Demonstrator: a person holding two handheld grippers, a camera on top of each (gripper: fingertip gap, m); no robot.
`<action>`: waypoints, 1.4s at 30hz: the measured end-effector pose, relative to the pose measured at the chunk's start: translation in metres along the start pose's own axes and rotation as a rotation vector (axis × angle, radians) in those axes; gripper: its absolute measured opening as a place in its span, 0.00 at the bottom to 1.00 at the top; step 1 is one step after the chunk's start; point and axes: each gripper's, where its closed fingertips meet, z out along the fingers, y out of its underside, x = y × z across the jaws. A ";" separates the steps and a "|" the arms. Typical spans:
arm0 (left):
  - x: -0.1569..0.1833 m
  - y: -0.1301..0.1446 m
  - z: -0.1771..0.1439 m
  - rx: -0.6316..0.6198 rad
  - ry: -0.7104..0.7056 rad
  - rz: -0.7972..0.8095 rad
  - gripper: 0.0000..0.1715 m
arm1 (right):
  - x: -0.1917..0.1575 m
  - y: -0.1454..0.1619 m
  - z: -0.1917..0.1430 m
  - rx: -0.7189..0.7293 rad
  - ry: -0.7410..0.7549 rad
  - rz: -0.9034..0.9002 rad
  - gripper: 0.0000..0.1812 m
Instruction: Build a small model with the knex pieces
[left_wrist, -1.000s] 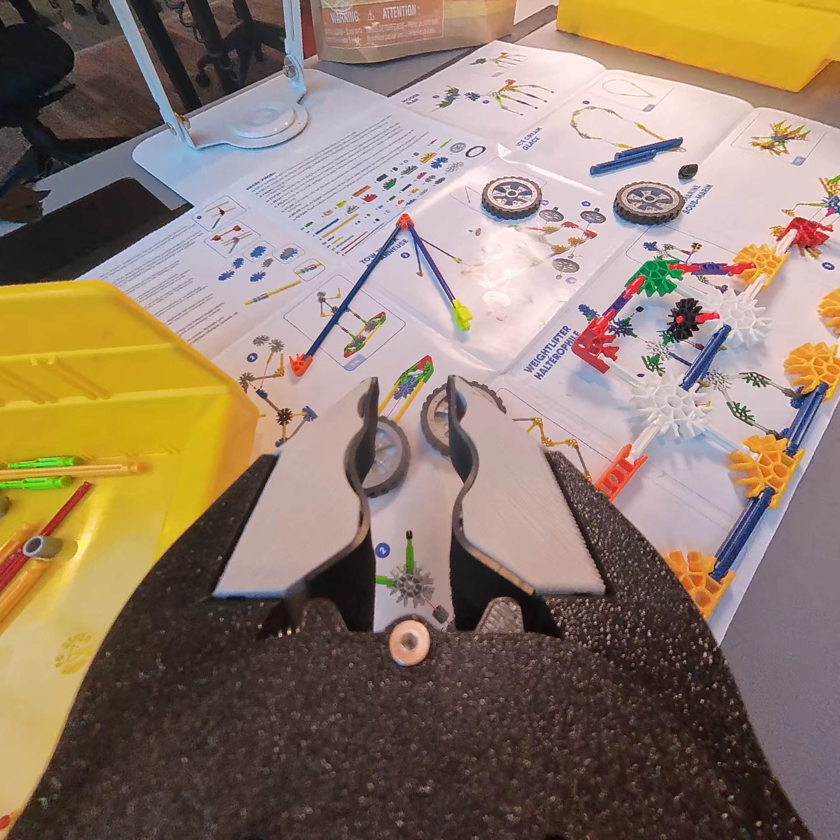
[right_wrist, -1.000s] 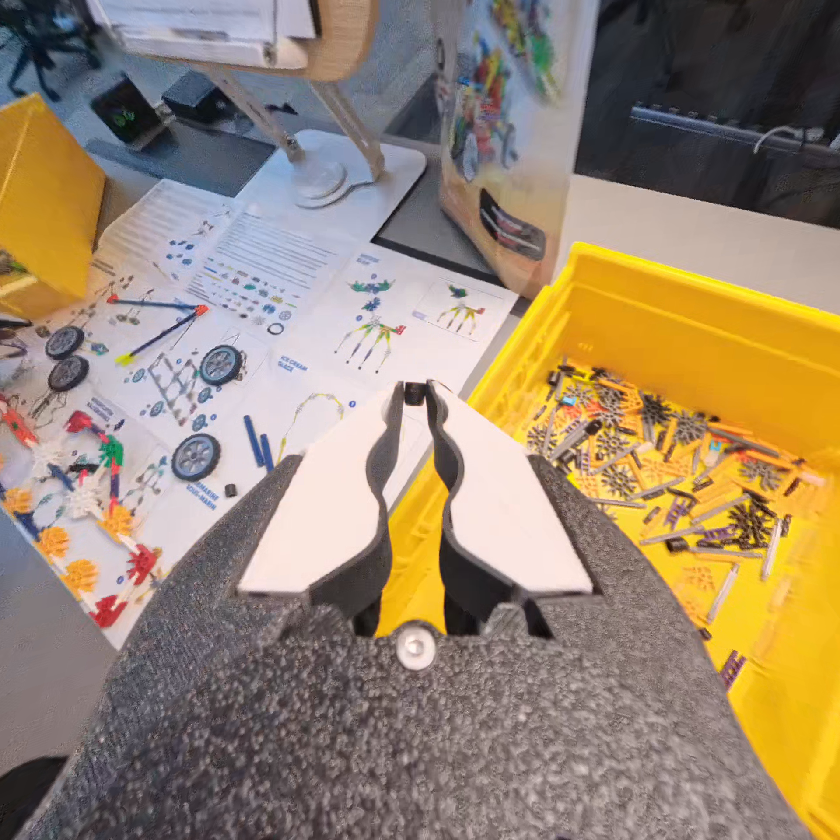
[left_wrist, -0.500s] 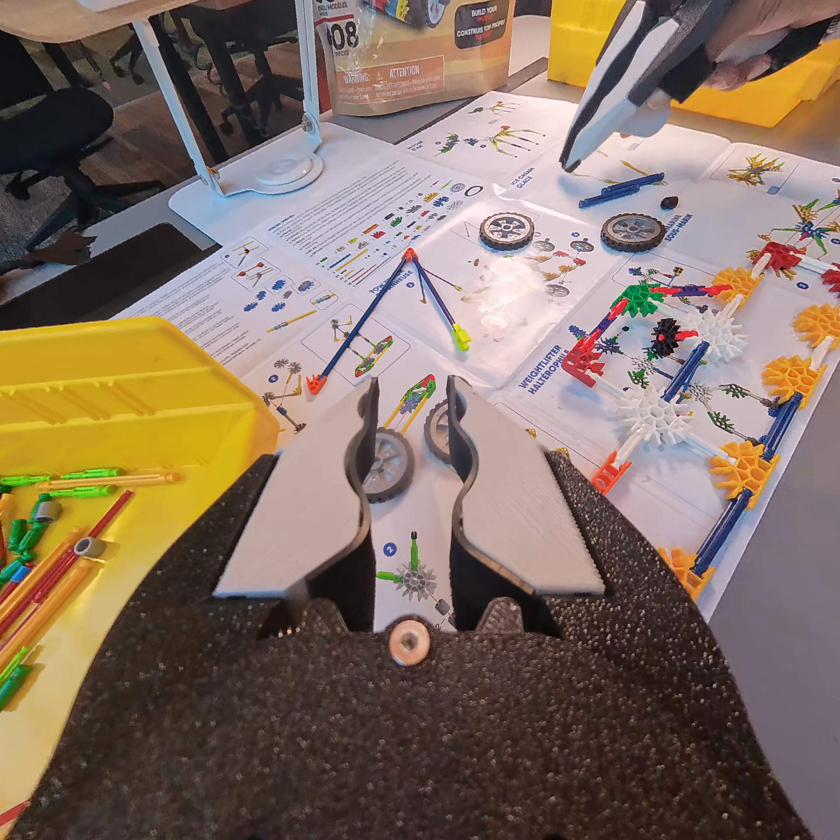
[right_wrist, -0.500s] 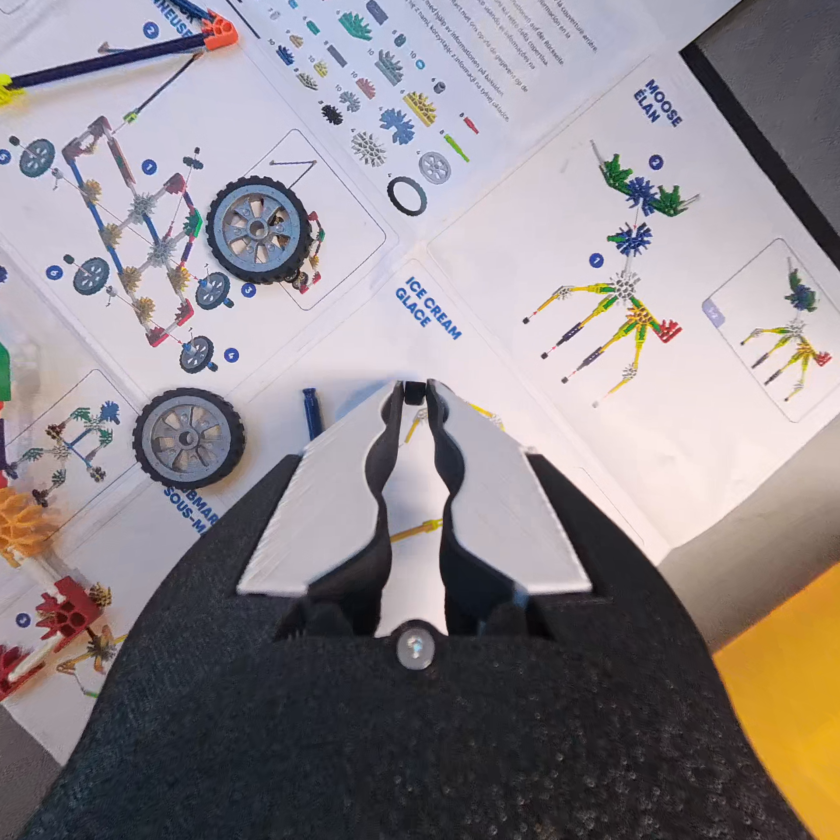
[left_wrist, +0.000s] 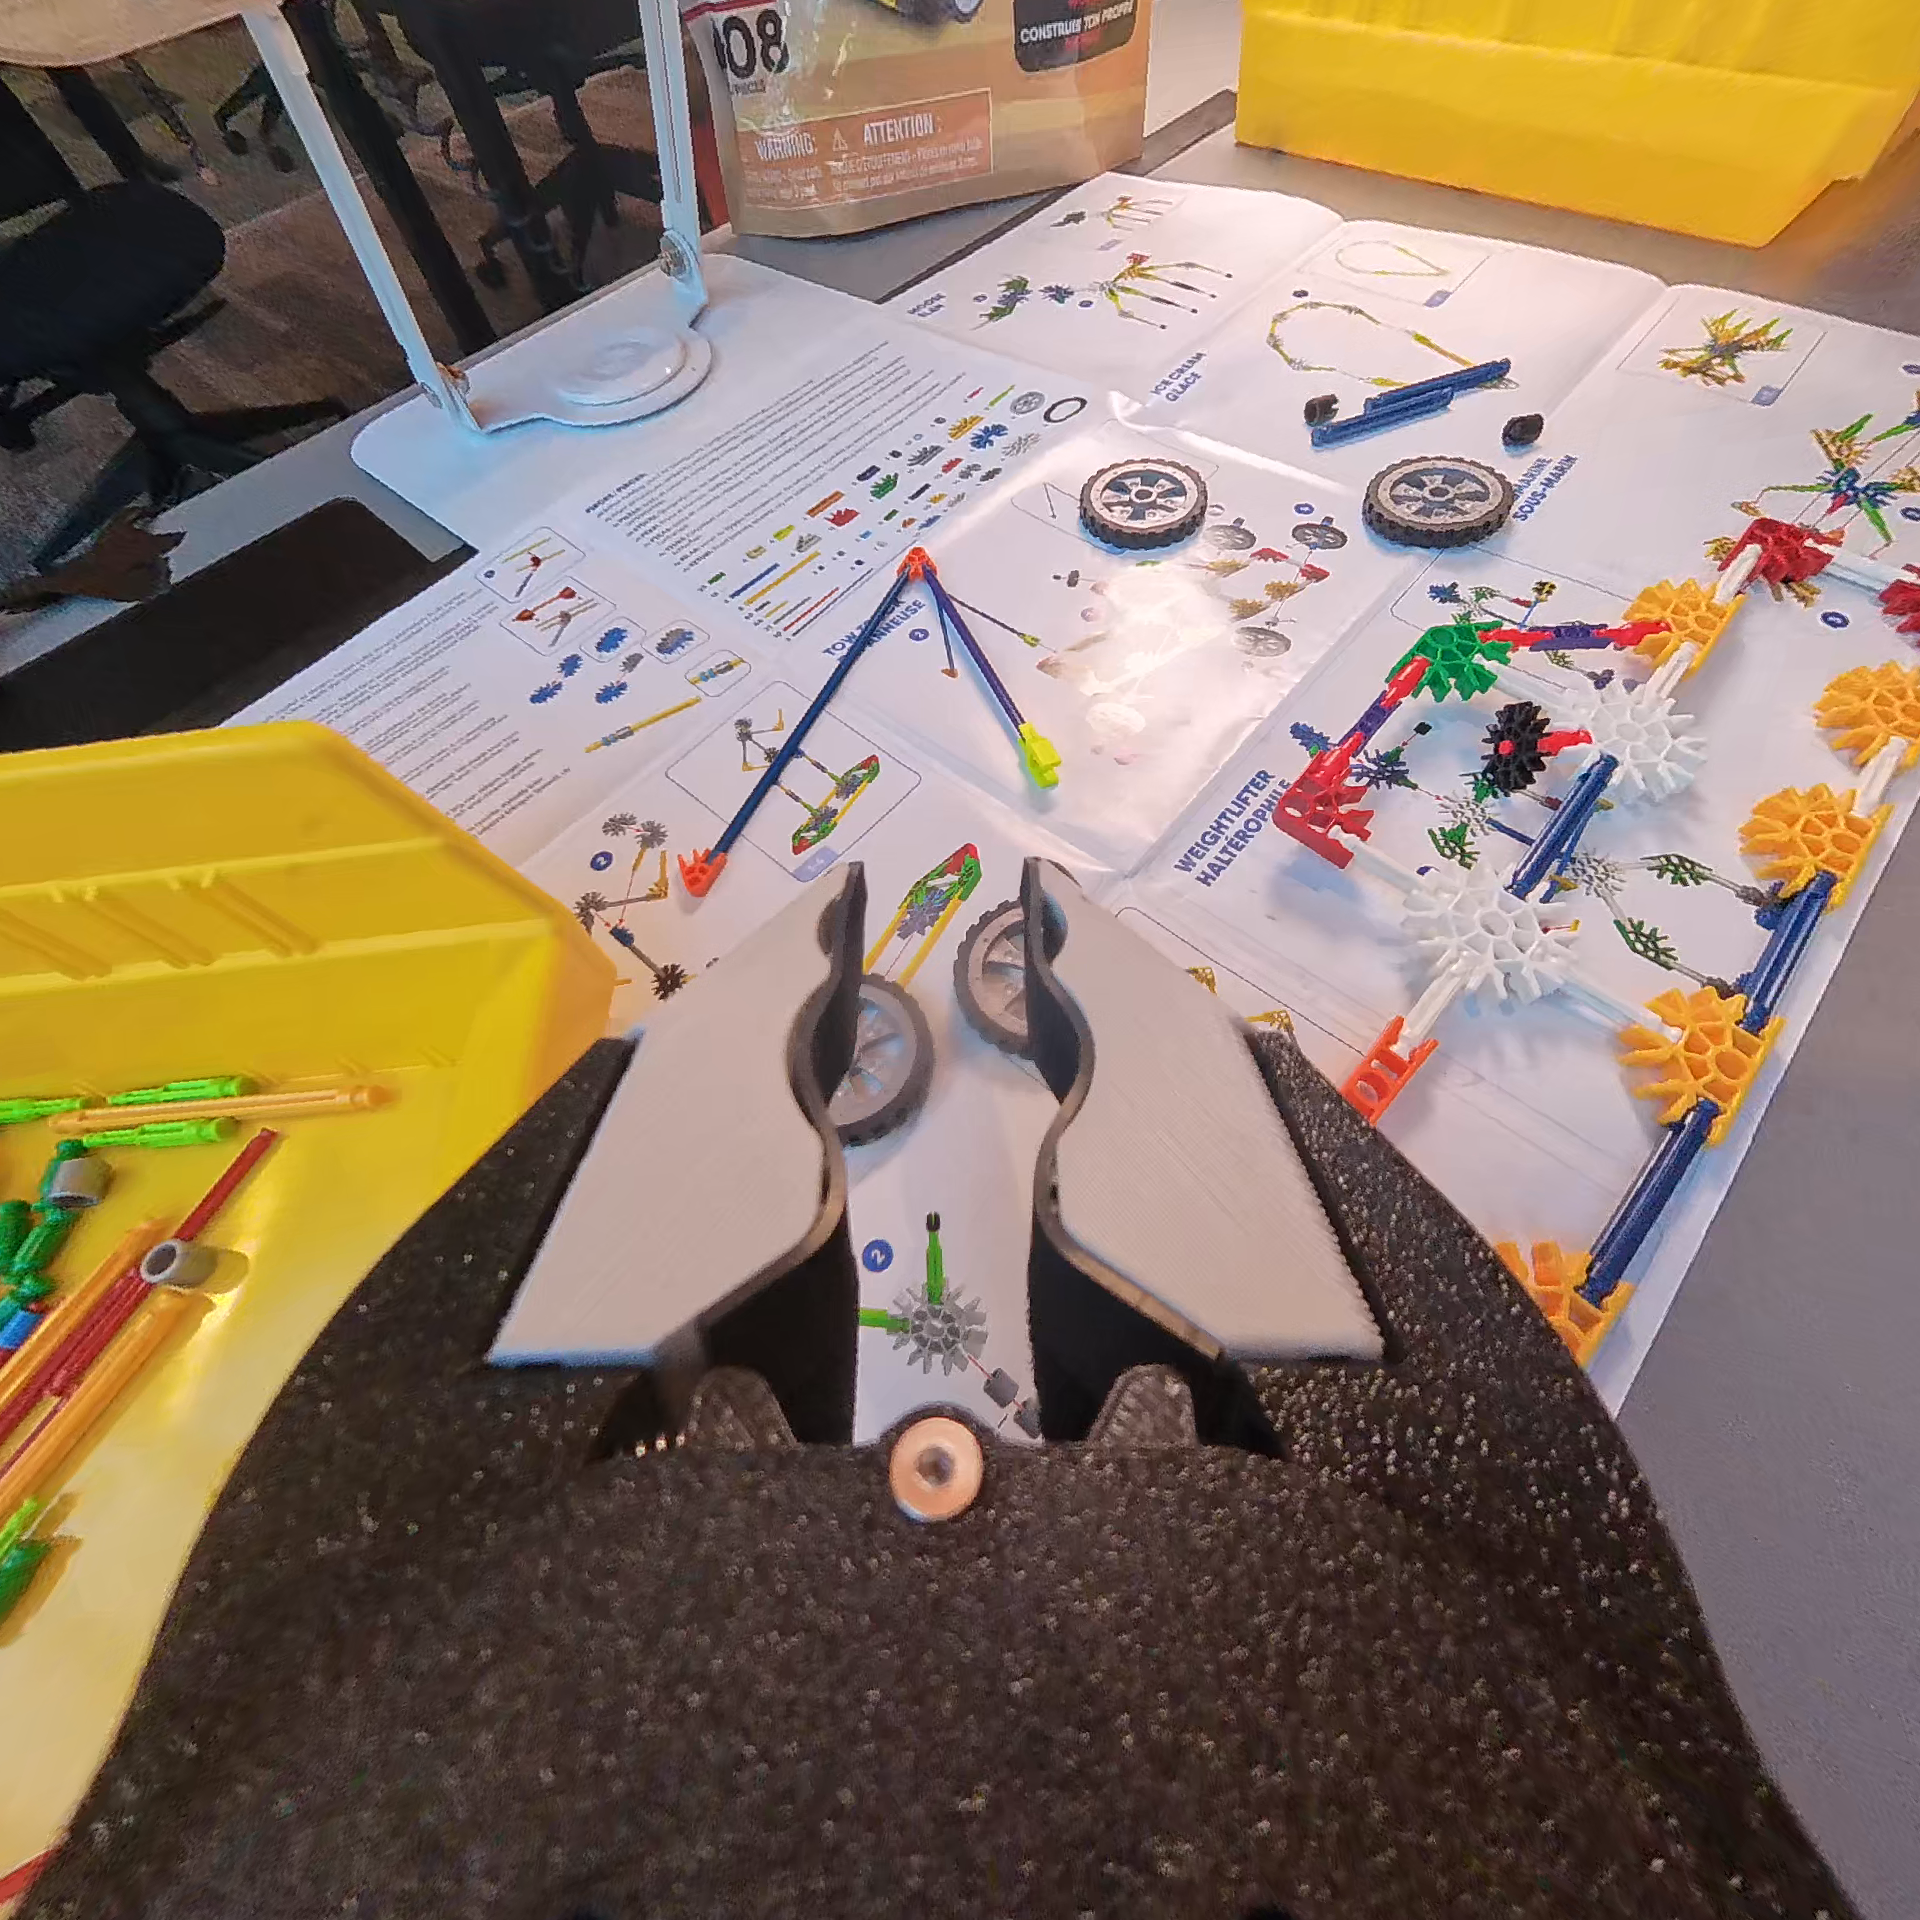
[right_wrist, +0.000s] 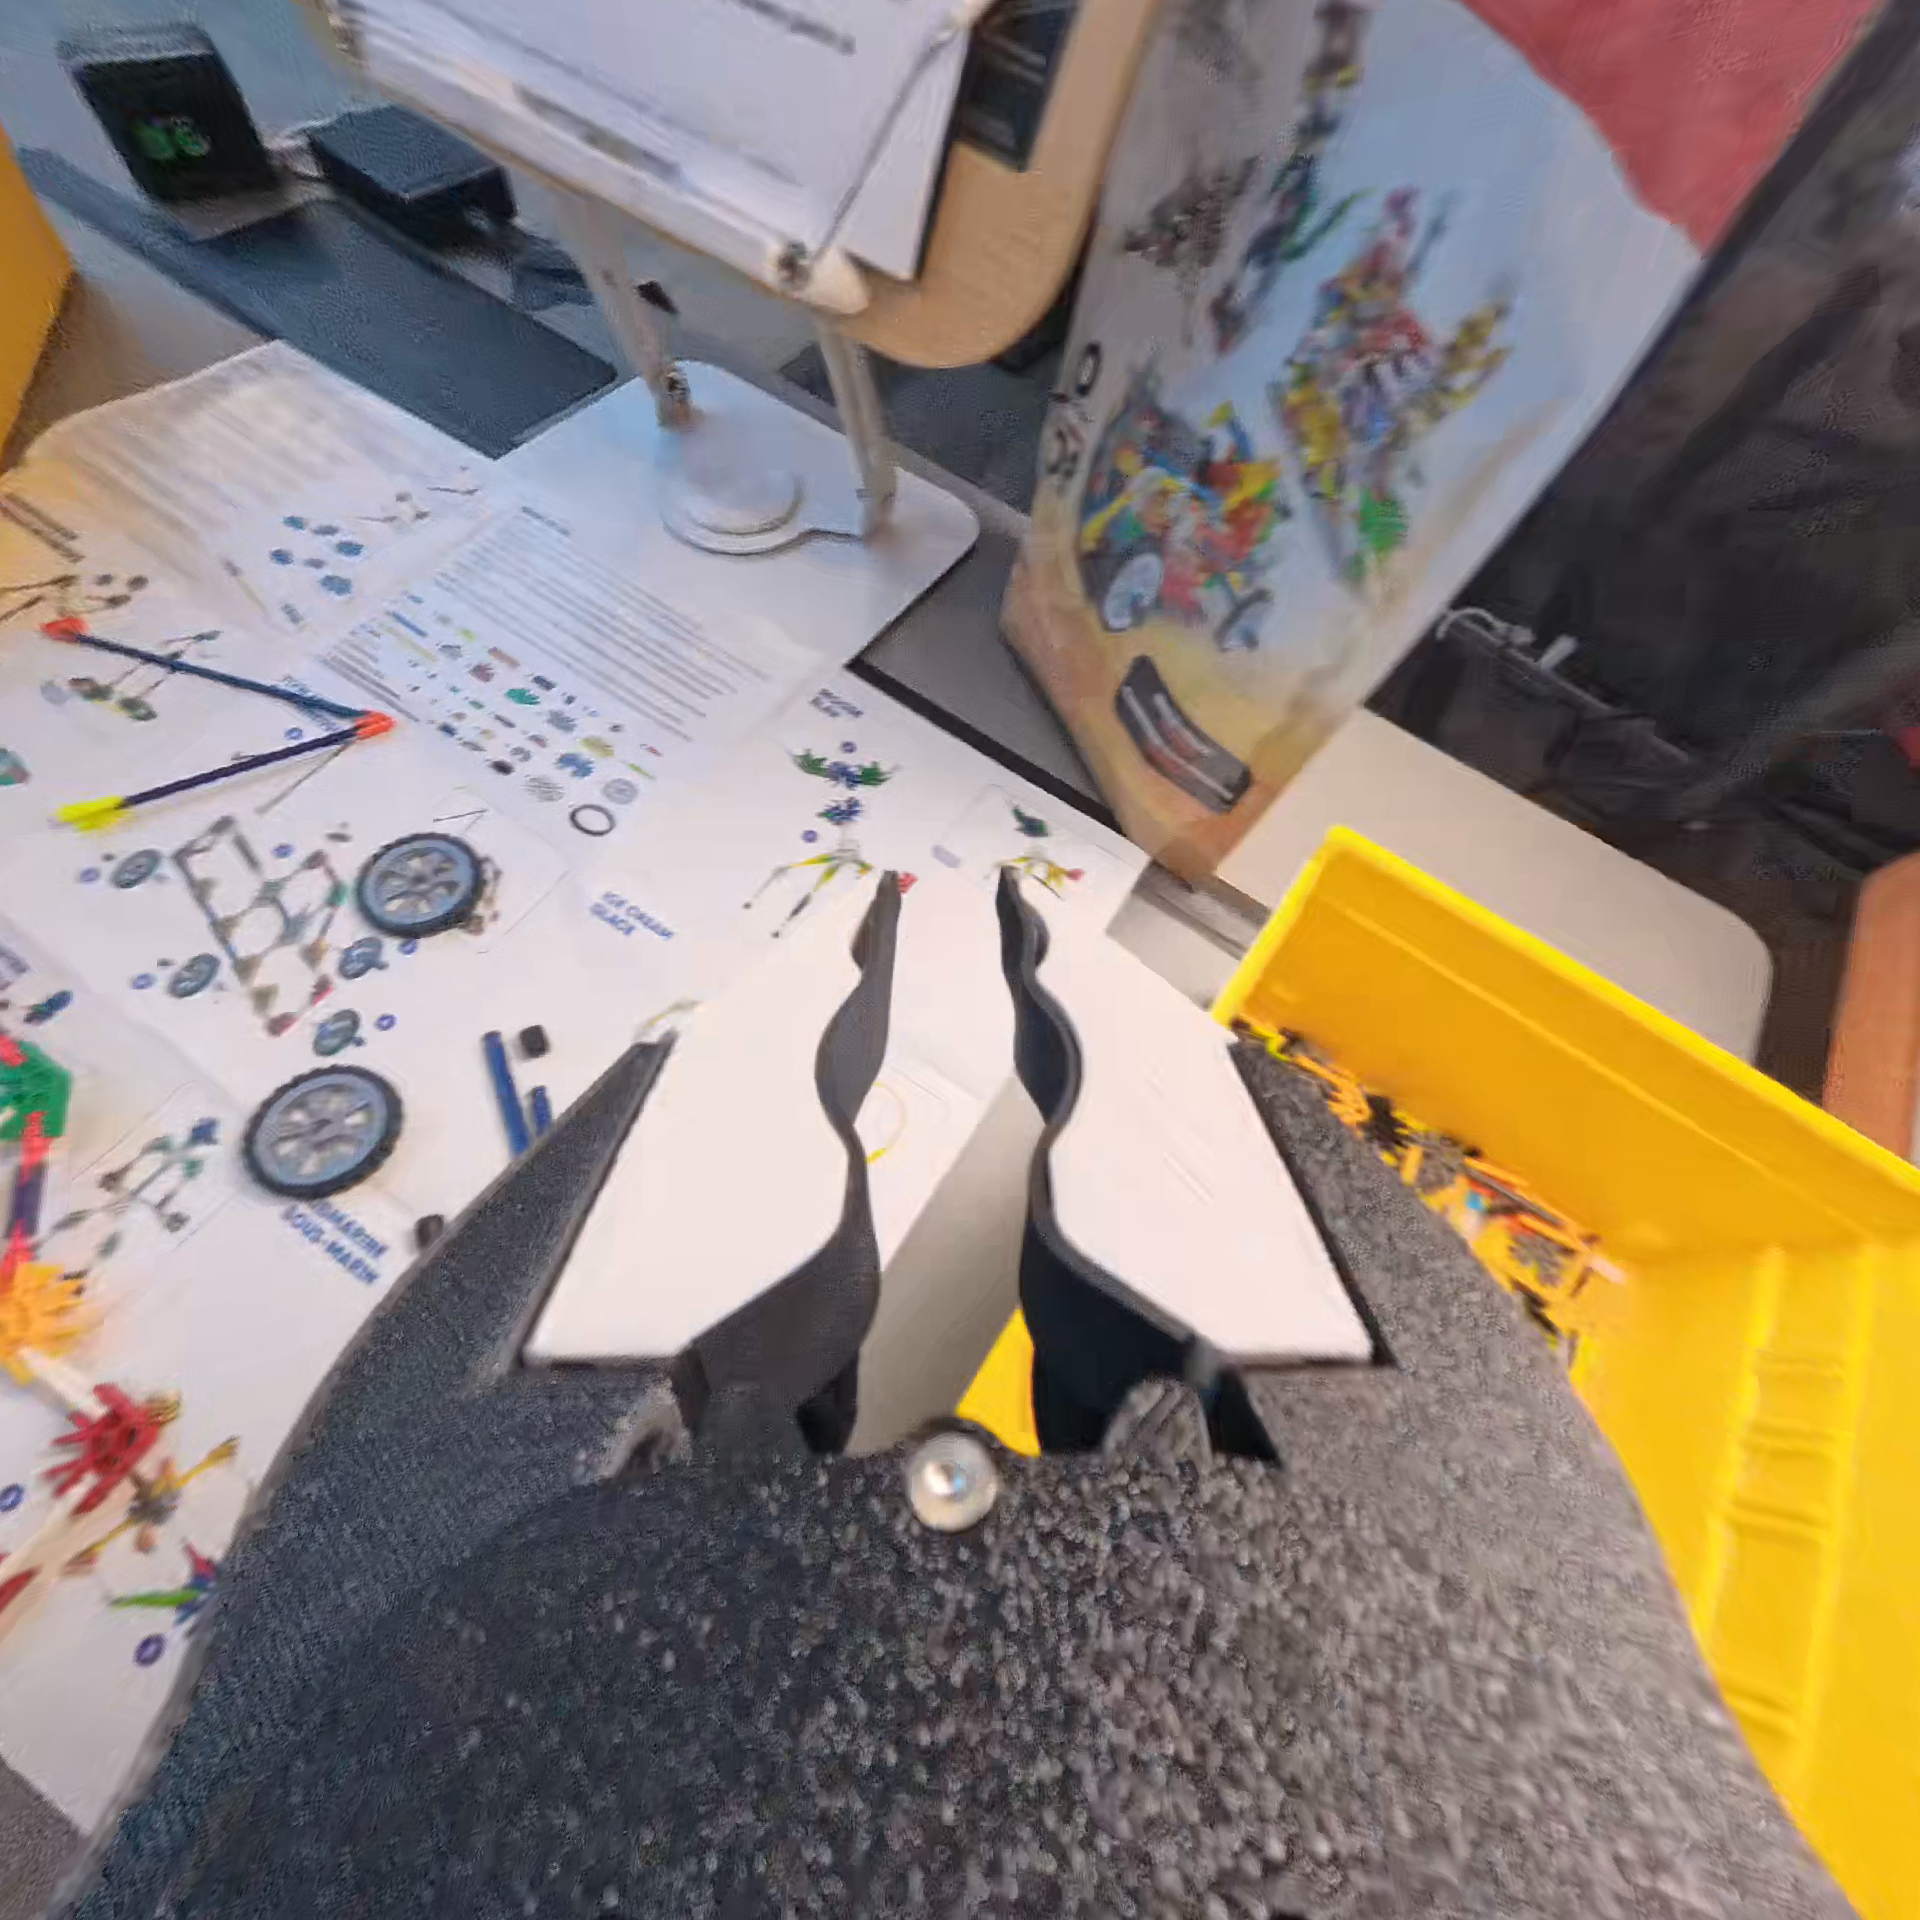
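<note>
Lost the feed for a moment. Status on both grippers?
Left gripper open, empty, above two wheels. Right gripper open, empty, over instruction sheet beside yellow bin. Nothing between either's jaws.

Yellow bins (left_wrist: 260, 883) — instruction sheet (left_wrist: 1039, 665), toy wheels (left_wrist: 1143, 504)

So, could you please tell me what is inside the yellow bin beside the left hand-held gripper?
The yellow bin holds loose green, orange and red rods and small grey sleeves. The left hand-held gripper covers its near right part.
</note>
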 end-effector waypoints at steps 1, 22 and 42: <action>0.001 0.000 0.000 -0.001 0.003 0.002 0.16 | 0.029 0.005 -0.011 -0.012 0.076 0.027 0.09; 0.001 0.008 0.011 -0.020 0.008 -0.014 0.16 | 0.155 0.205 0.005 -0.348 0.264 0.574 0.05; 0.002 0.012 0.015 -0.037 0.013 -0.014 0.16 | 0.049 0.051 -0.012 0.008 -0.008 0.174 0.03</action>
